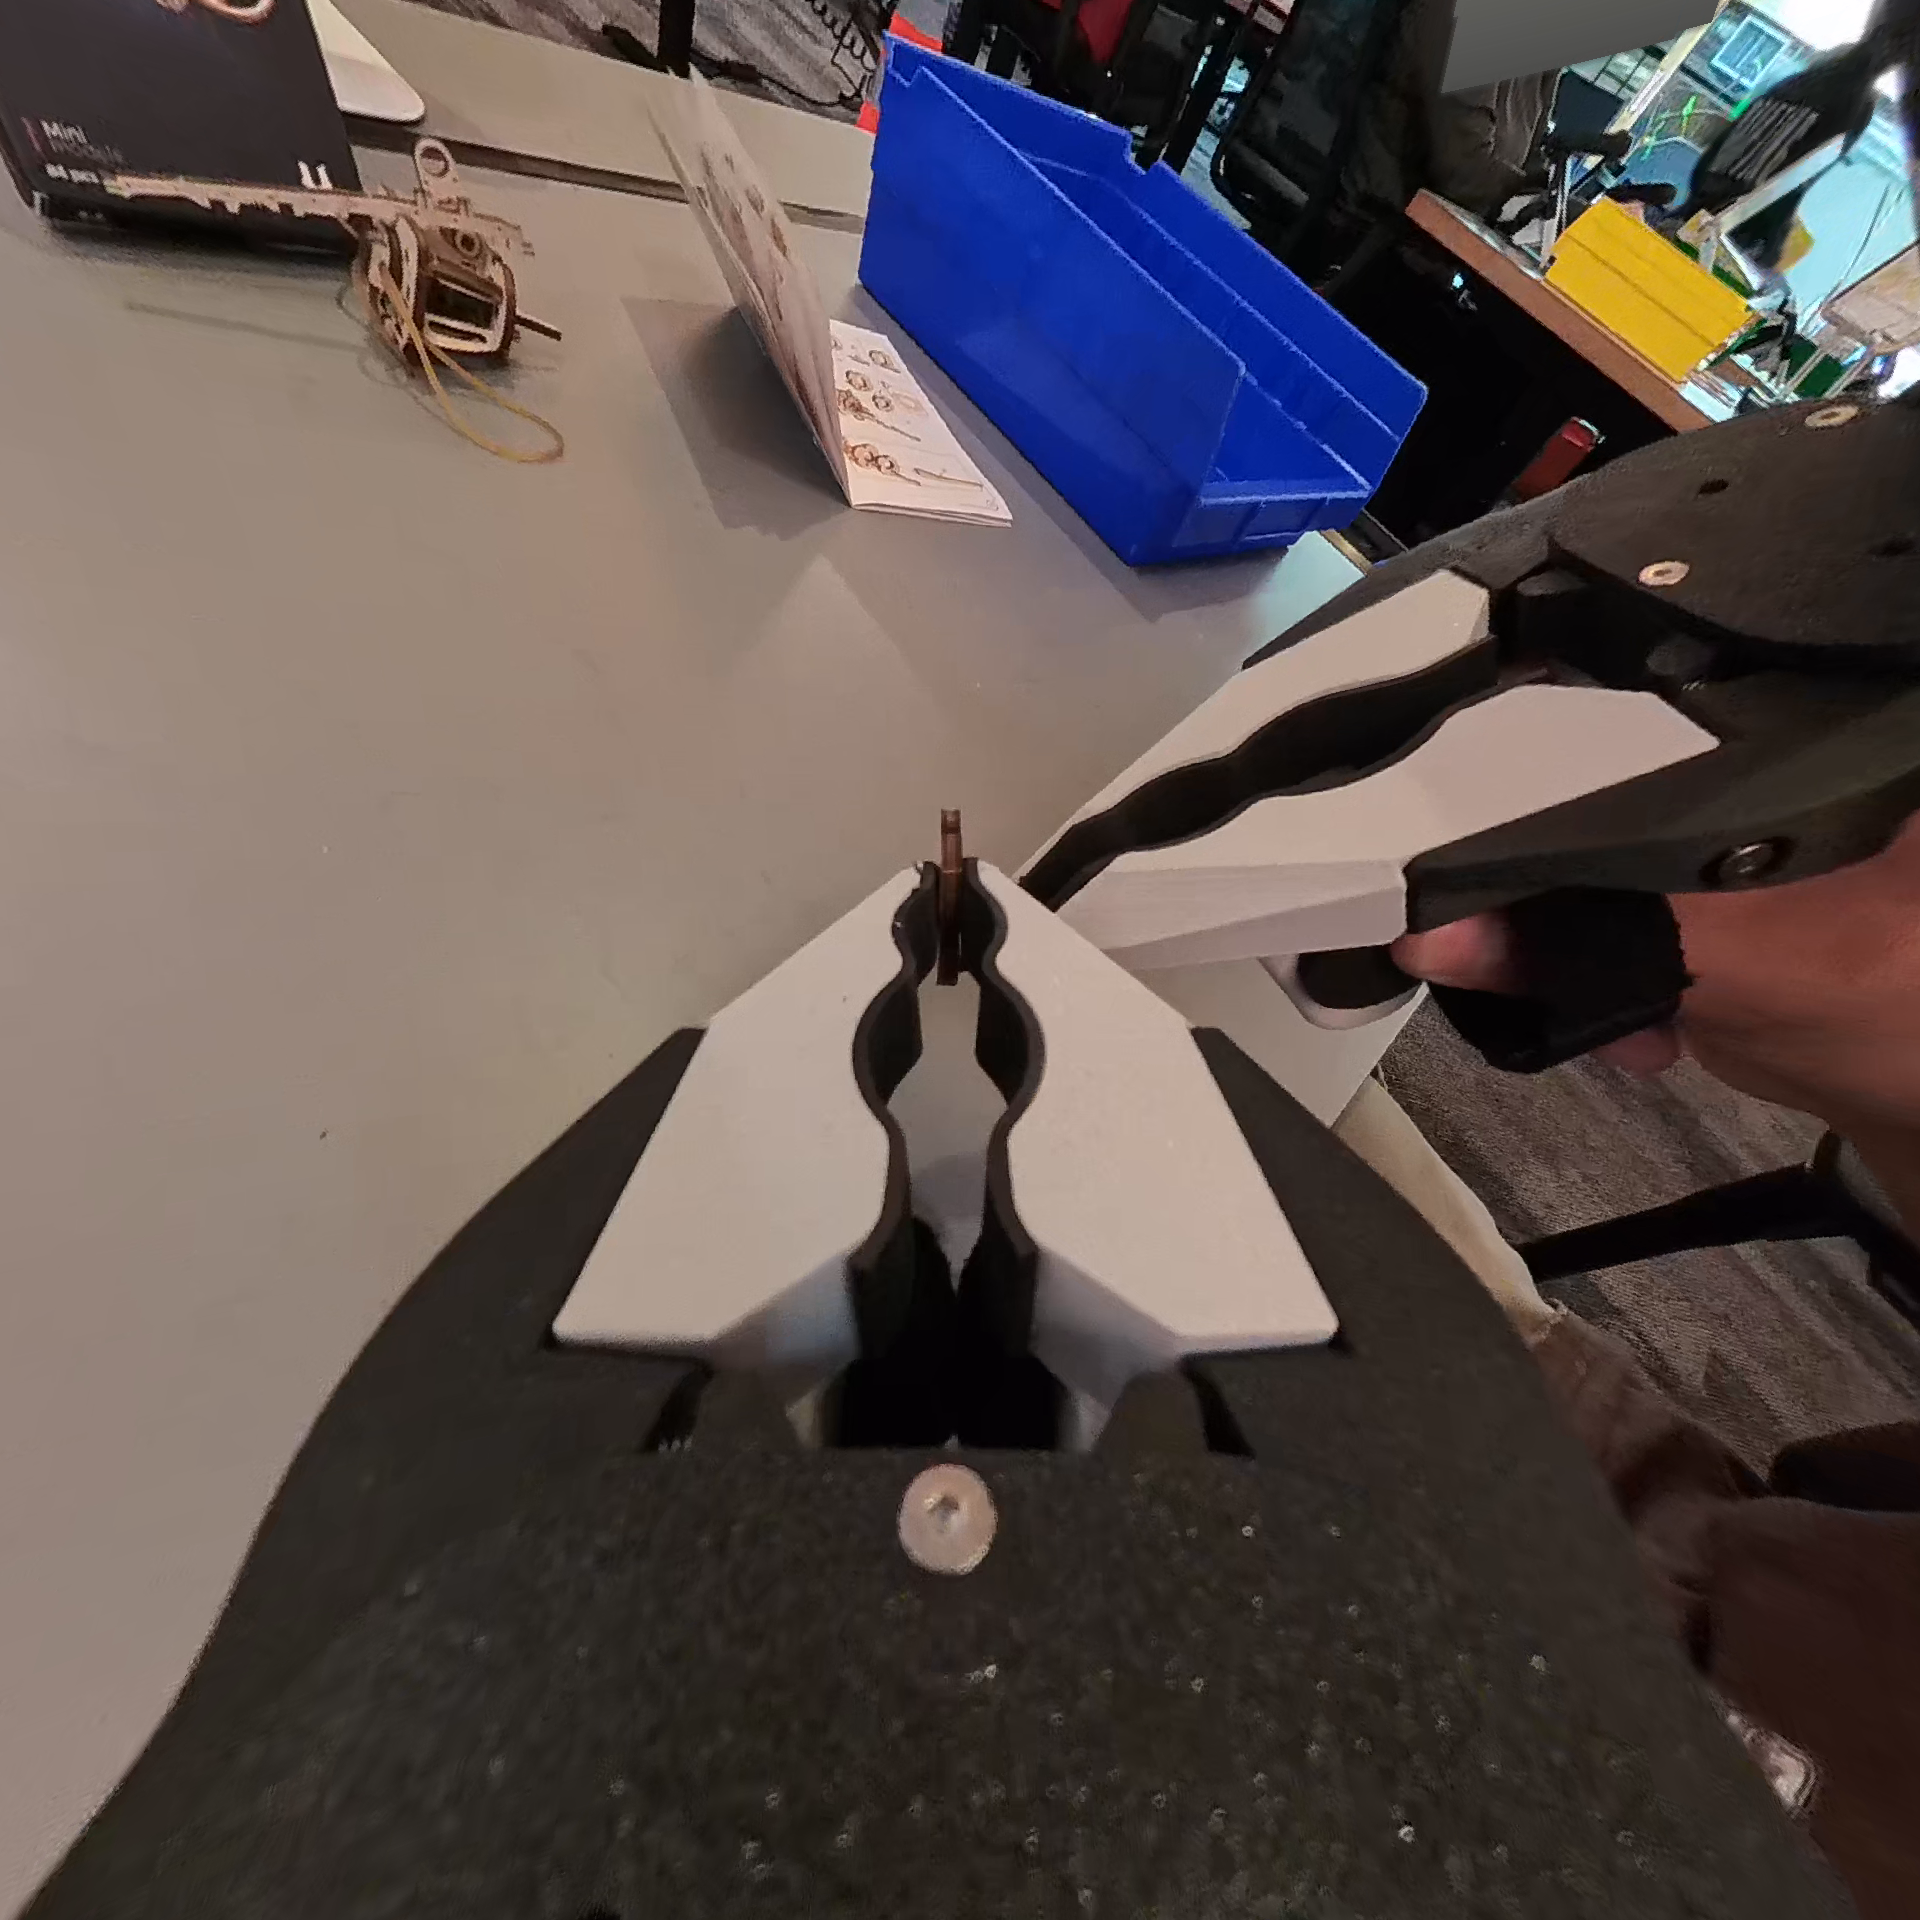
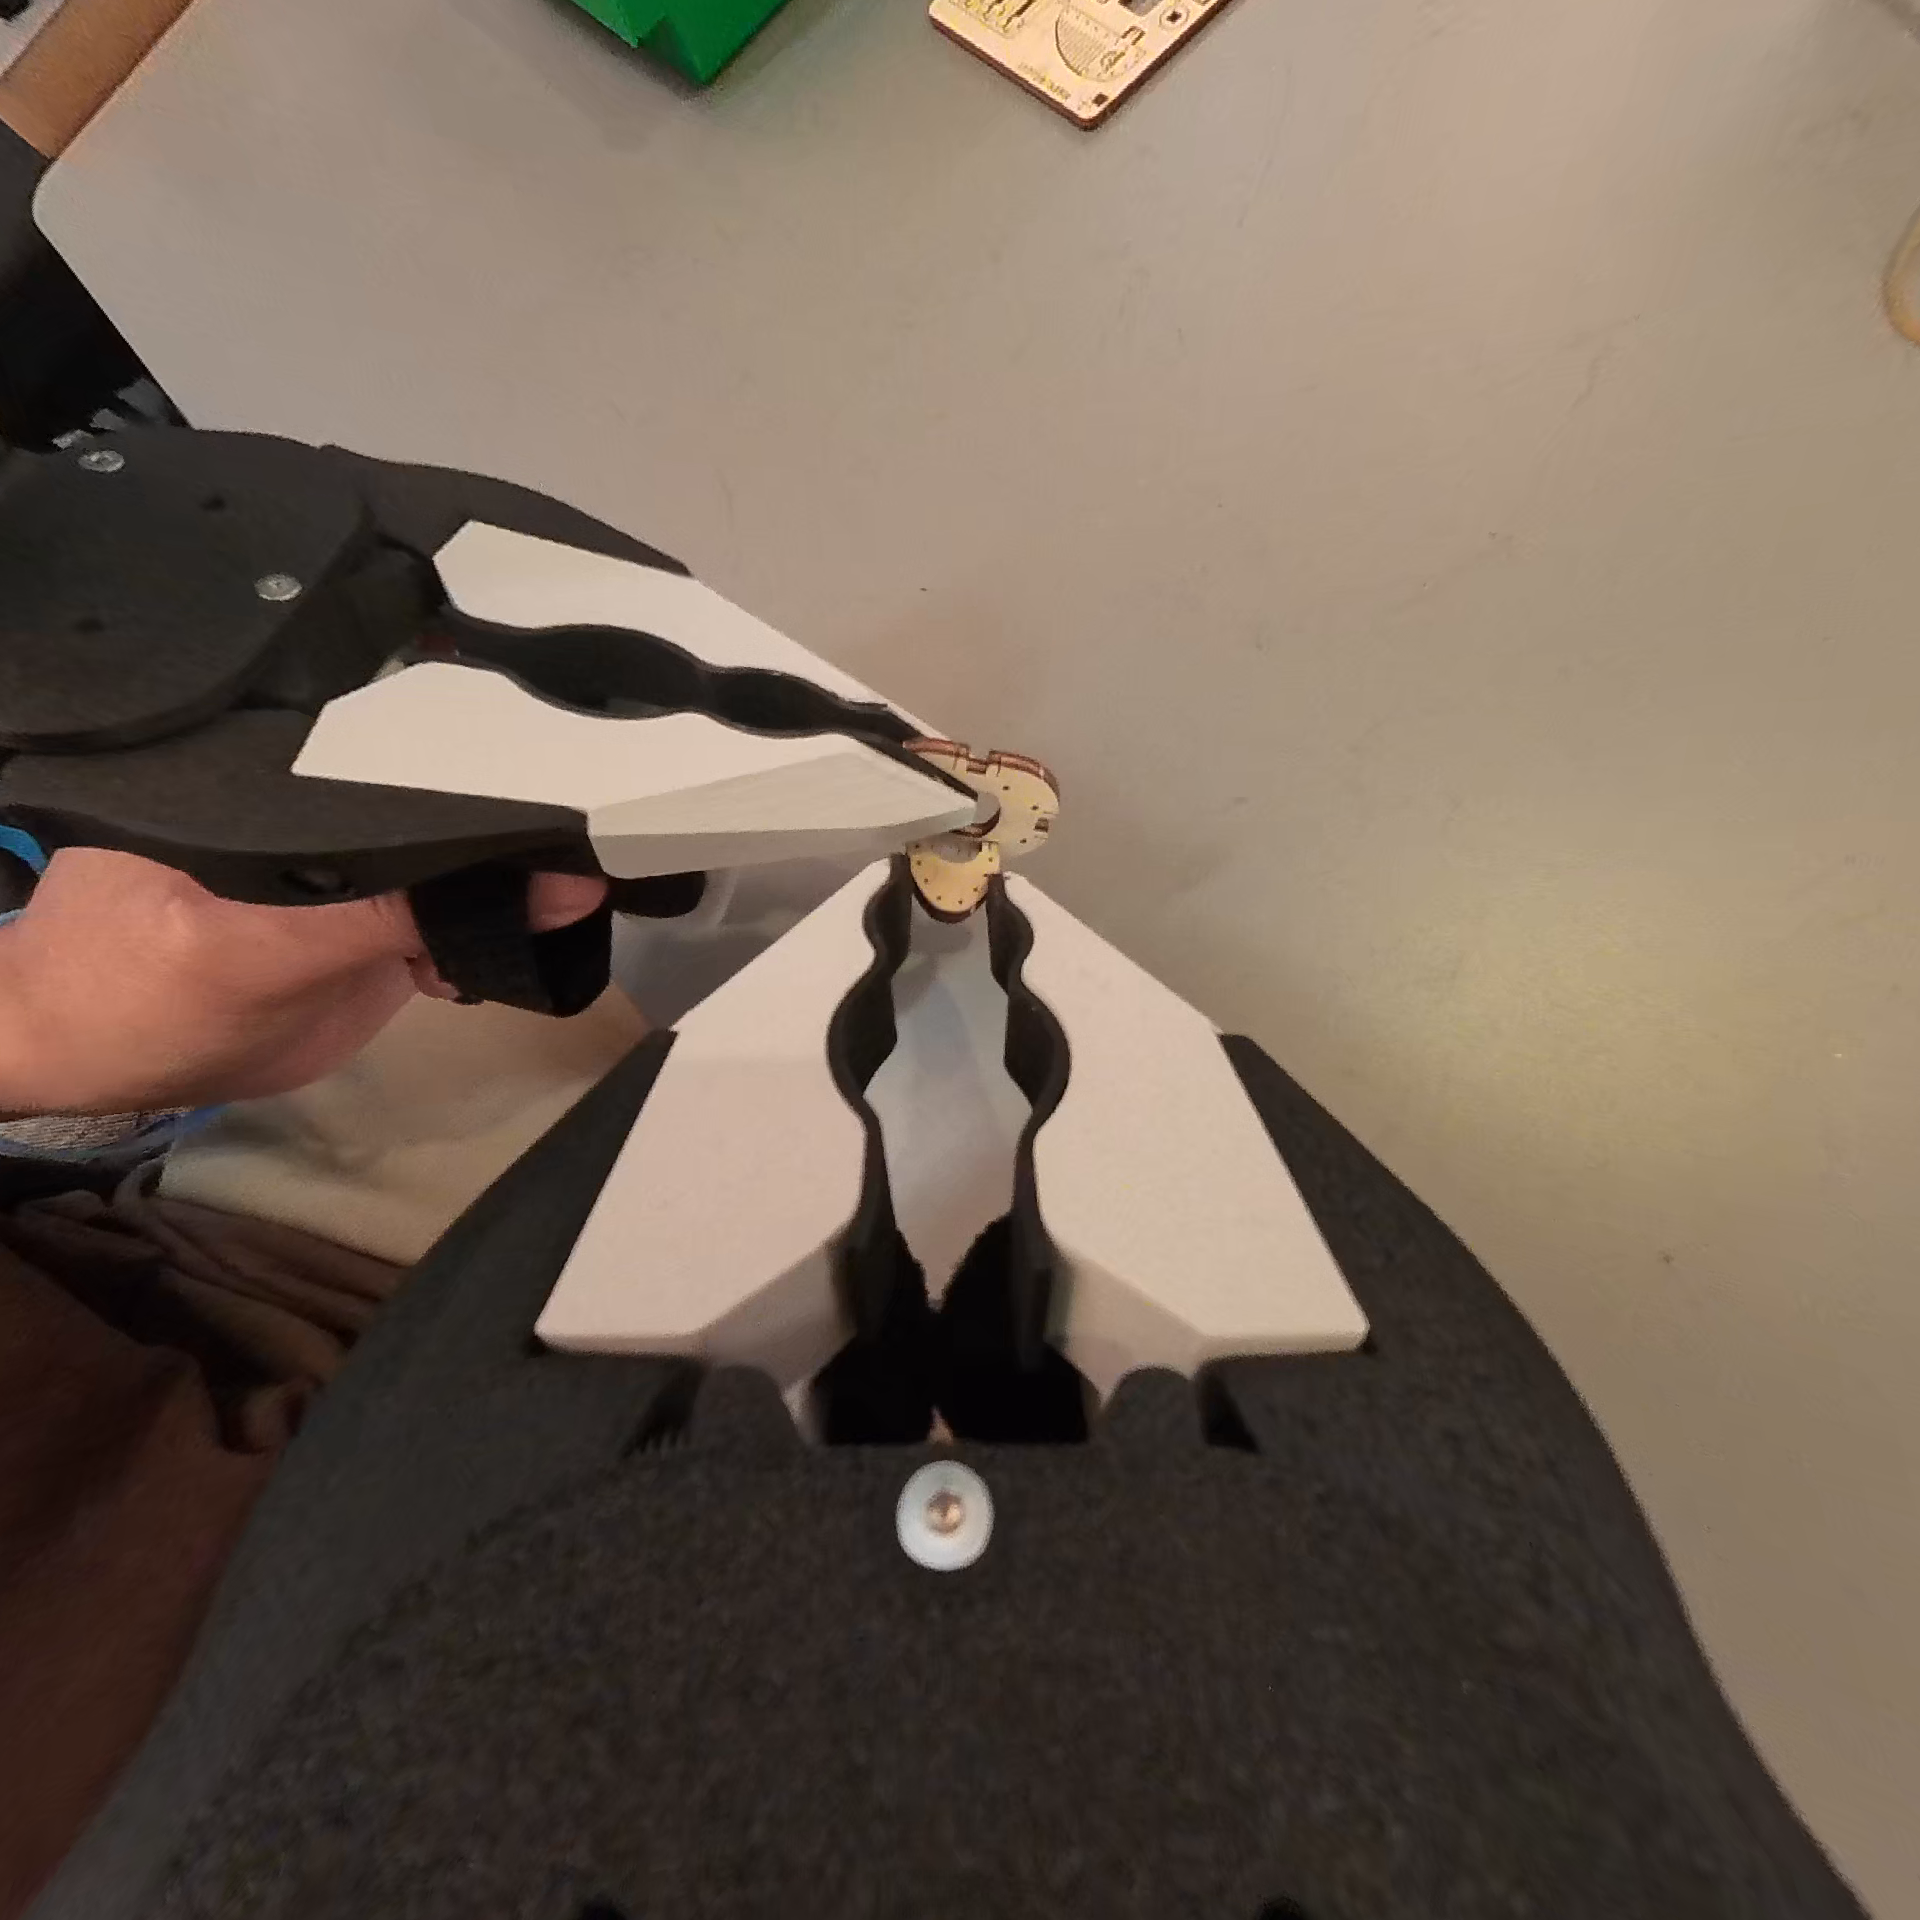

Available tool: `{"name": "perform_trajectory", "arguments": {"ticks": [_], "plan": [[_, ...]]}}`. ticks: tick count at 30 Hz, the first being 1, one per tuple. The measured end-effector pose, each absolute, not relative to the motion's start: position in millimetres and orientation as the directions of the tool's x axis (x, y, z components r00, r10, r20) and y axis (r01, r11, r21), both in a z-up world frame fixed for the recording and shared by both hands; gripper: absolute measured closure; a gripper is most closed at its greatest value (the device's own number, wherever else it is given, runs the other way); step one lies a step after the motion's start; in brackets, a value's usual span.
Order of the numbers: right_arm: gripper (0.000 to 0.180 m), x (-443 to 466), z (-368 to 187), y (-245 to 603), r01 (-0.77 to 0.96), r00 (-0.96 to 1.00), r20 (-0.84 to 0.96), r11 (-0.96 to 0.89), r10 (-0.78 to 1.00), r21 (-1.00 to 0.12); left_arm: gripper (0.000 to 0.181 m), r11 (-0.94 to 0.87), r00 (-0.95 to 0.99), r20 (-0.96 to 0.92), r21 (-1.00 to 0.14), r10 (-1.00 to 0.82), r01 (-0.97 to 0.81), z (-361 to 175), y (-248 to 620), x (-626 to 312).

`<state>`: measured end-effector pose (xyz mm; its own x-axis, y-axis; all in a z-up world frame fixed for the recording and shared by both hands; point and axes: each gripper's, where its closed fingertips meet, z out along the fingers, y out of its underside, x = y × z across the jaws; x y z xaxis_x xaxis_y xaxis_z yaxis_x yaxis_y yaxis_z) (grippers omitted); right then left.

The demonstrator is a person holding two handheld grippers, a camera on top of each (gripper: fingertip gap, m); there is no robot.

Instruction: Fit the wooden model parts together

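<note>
The disc (image 2: 1023, 805), a flat round wooden part with notches on its rim, sits pinched at the very tips of our left gripper (image 2: 971, 805), raised above the table (image 2: 1351, 520). Just under it, touching or nearly so, is the second part (image 2: 951, 881), a smaller rounded piece clamped between the tips of our right gripper (image 2: 948, 883). Both tongs are narrowed onto their pieces, neither one free. What matters is the angle between them: in the left wrist view the disc (image 1: 950, 894) shows edge-on and upright between our left gripper's tips (image 1: 948, 896), while our right gripper (image 1: 1039, 883) comes in from the side, tips almost meeting ours. So the two flat pieces lie roughly crosswise, edge toward face, which we judge suits a slot joint. We cannot tell whether notch and tab already line up. Farther out lie the half-built model (image 1: 442, 275), a booklet (image 1: 904, 436), a blue bin (image 1: 1122, 343) and a part sheet (image 2: 1081, 52).
</note>
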<state>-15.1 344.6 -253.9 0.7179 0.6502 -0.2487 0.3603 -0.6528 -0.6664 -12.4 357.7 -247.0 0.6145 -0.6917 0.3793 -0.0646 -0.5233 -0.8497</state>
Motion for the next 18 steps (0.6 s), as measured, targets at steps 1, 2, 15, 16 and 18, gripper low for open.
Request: {"name": "perform_trajectory", "arguments": {"ticks": [1,2,15,16,18], "plan": [[0.166,-15.2,-254.3,344.5,0.355,0.717,-0.258,-0.658,0.648,-0.664,0.18,-0.525,0.617,0.381,-0.849,-0.688,-0.061,-246.9,358.0,-12.8],[0.166,-15.3,-254.3,344.7,0.347,0.718,-0.268,-0.664,0.643,-0.663,0.18,-0.523,0.62,0.379,-0.851,-0.687,-0.059,-246.2,358.6,-13.1],[0.166,-16.4,-255.7,347.1,0.334,0.72,-0.273,-0.663,0.639,-0.67,0.18,-0.584,0.61,0.457,-0.812,-0.648,-0.011,-250.7,360.2,-14.5],[0.166,-16.8,-256.2,347.1,0.332,0.719,-0.277,-0.665,0.637,-0.669,0.18,-0.586,0.611,0.461,-0.81,-0.644,-0.007,-251.0,360.4,-15.0],[0.166,-17.2,-257.4,347.3,0.325,0.719,-0.286,-0.671,0.633,-0.667,0.18,-0.592,0.612,0.465,-0.806,-0.64,-0.007,-252.2,360.7,-15.3]]}}
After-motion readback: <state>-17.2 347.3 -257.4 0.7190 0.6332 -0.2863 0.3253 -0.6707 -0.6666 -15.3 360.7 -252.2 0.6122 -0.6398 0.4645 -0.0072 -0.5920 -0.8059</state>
